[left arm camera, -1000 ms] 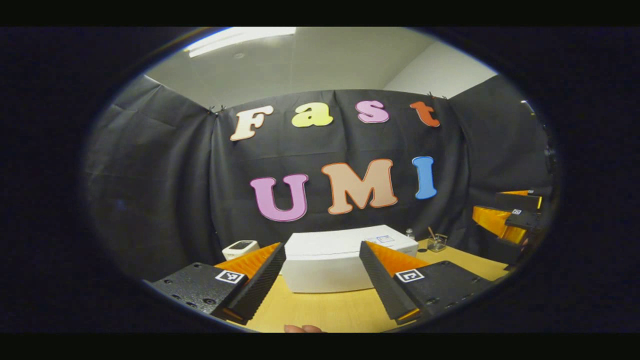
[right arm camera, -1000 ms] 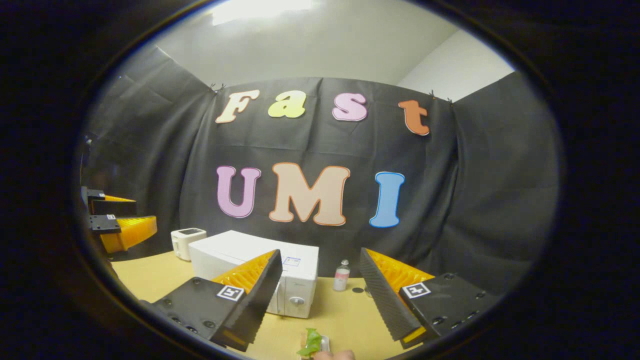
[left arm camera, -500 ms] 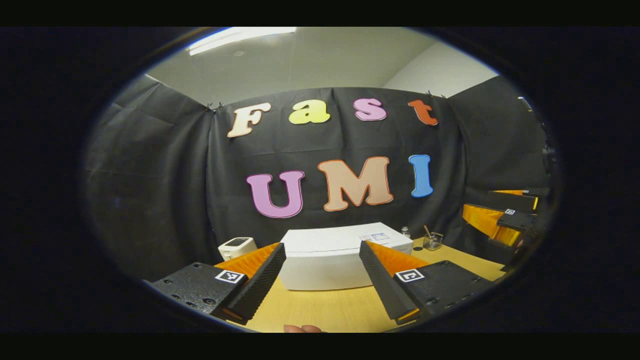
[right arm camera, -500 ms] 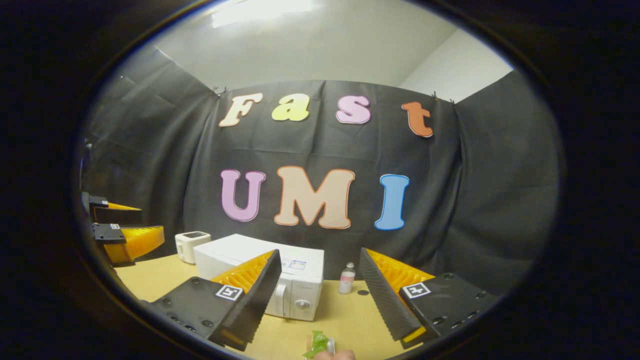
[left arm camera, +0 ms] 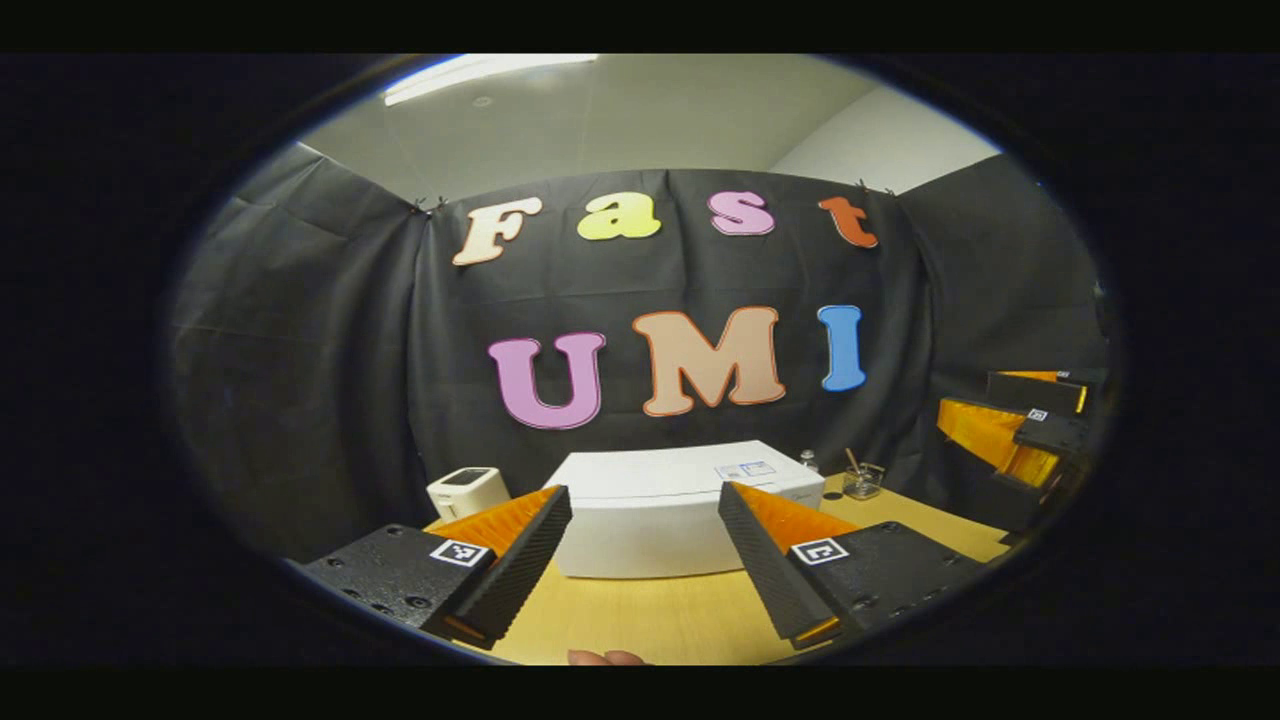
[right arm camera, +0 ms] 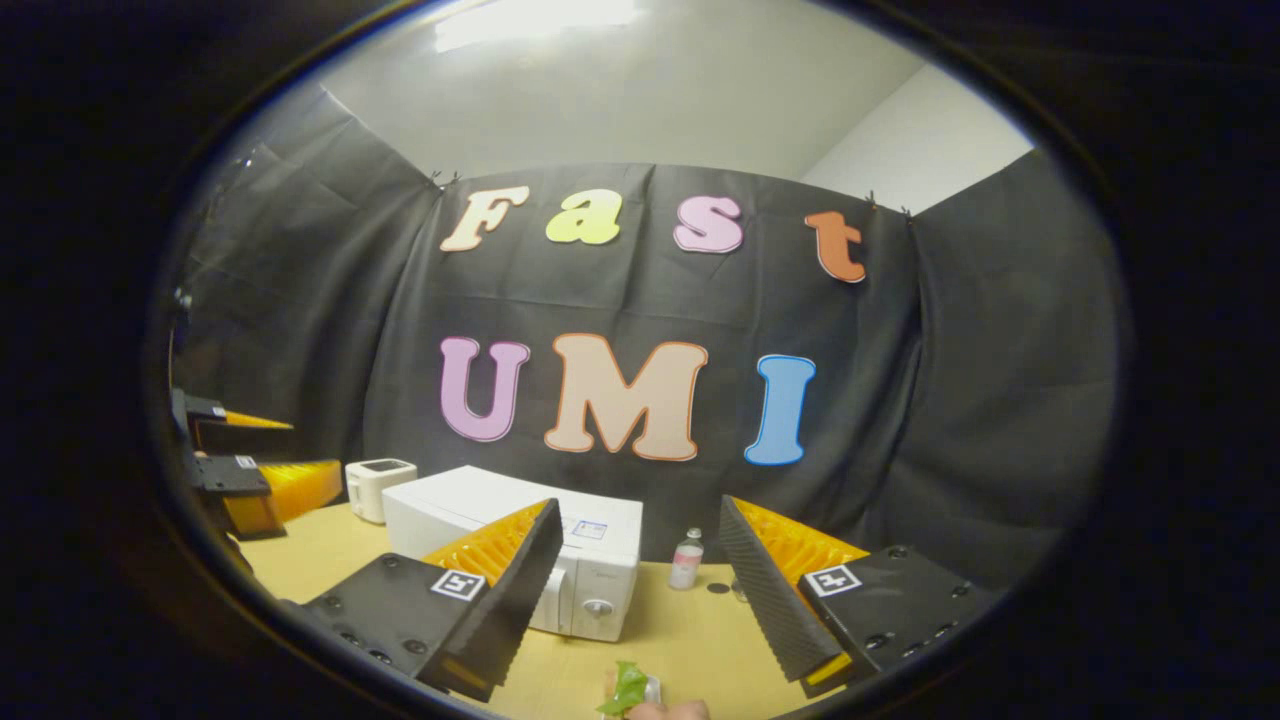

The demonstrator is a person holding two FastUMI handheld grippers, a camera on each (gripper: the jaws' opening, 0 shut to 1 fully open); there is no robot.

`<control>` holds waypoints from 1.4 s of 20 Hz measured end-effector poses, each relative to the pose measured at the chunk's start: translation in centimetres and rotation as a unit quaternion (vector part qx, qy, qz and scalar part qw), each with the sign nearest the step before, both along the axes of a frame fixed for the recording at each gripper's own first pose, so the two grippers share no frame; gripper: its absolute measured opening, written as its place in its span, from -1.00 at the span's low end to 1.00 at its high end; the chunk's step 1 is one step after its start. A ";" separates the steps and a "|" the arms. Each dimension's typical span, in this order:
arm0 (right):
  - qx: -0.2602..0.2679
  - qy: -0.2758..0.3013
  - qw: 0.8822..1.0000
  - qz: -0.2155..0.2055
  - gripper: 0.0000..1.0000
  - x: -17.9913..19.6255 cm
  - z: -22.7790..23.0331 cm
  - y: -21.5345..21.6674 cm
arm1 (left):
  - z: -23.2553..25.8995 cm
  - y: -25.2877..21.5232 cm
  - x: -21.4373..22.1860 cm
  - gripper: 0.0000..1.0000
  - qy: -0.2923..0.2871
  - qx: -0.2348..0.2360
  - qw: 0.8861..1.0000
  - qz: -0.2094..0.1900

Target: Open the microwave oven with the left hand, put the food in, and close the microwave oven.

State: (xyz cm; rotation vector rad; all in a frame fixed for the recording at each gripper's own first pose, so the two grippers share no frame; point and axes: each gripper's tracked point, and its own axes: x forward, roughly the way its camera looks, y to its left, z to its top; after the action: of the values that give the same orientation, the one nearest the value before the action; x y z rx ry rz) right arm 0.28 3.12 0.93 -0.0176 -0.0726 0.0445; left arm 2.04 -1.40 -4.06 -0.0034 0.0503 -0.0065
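The left gripper [left arm camera: 640,575] holds its two fingers apart with nothing between them, over the wooden table [left arm camera: 650,620]. Ahead of it stands one white microwave oven [left arm camera: 680,510], door closed. The right gripper [right arm camera: 632,600] also has both fingers spread and empty. Just below it lies the food [right arm camera: 626,690], one green leafy piece at the table's near edge. Beyond stand one small bottle [right arm camera: 686,560] to the microwave's right and one small white appliance [right arm camera: 378,485] to its left.

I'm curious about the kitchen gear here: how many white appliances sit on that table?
2. The microwave oven stands mid-table, door shut. A smaller white appliance sits beside it on its left in the right gripper view, near the wall. Others may be hidden behind them.
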 end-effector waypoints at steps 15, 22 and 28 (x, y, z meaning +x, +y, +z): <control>0.015 0.017 0.999 -0.046 0.89 -6.1 -0.9 -7.0 | -18.7 -12.0 11.9 0.90 0.100 -0.027 0.993 -0.063; 0.020 0.027 0.996 -0.082 0.90 -7.1 -0.9 -9.0 | -21.8 -14.4 16.7 0.90 0.125 -0.025 0.990 -0.055; 0.015 0.032 0.996 -0.085 0.90 -7.0 -1.4 -9.7 | -23.8 -15.3 17.6 0.87 0.152 -0.013 0.986 -0.061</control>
State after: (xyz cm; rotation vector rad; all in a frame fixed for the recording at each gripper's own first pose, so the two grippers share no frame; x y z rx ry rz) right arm -6.73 -6.58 -0.42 0.0076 -0.0083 -0.1253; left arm 19.65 -16.74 -27.88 -0.0264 0.3548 -0.1298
